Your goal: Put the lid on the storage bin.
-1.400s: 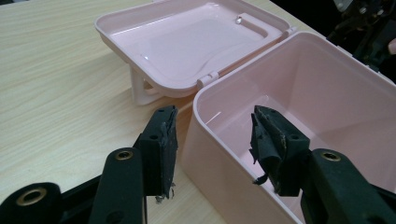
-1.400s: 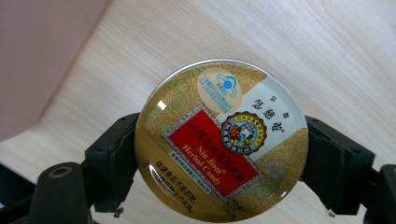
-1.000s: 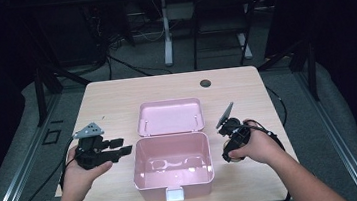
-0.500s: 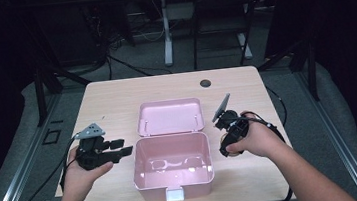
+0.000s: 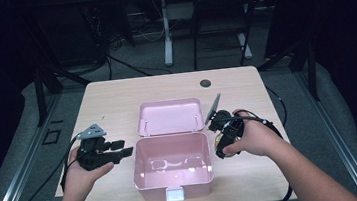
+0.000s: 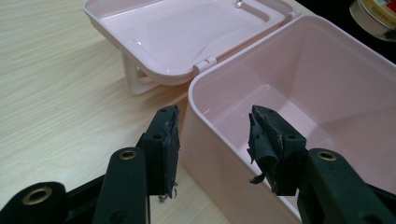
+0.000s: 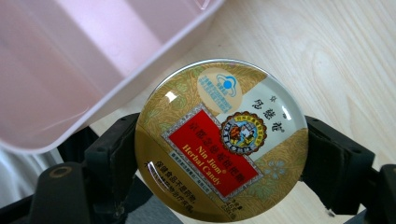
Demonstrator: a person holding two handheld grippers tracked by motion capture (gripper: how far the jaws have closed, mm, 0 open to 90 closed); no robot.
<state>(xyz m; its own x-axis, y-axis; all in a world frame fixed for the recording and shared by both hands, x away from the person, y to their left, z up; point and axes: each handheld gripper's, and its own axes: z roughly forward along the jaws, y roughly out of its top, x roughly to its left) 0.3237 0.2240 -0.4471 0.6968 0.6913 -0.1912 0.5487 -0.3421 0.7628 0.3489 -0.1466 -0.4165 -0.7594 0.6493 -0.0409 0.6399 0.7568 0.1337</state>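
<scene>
**Candy tin held beside the open box, not yet in**

High view: the pink box [image 5: 172, 167] sits lid-open and empty between both hands.

Left gripper view: the left gripper [image 6: 212, 140] gapes, straddling the box wall without gripping it.

Right gripper view: the right gripper [image 7: 219, 154] clamps the Nin Jiom herbal candy tin [image 7: 220, 139] just outside the rim; placing it remains.

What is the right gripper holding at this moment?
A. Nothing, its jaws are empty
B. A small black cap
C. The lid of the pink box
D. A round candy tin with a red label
D: in the right gripper view the right gripper has its jaws clamped on either side of a round candy tin with a red label, beside the open pink box.
</scene>
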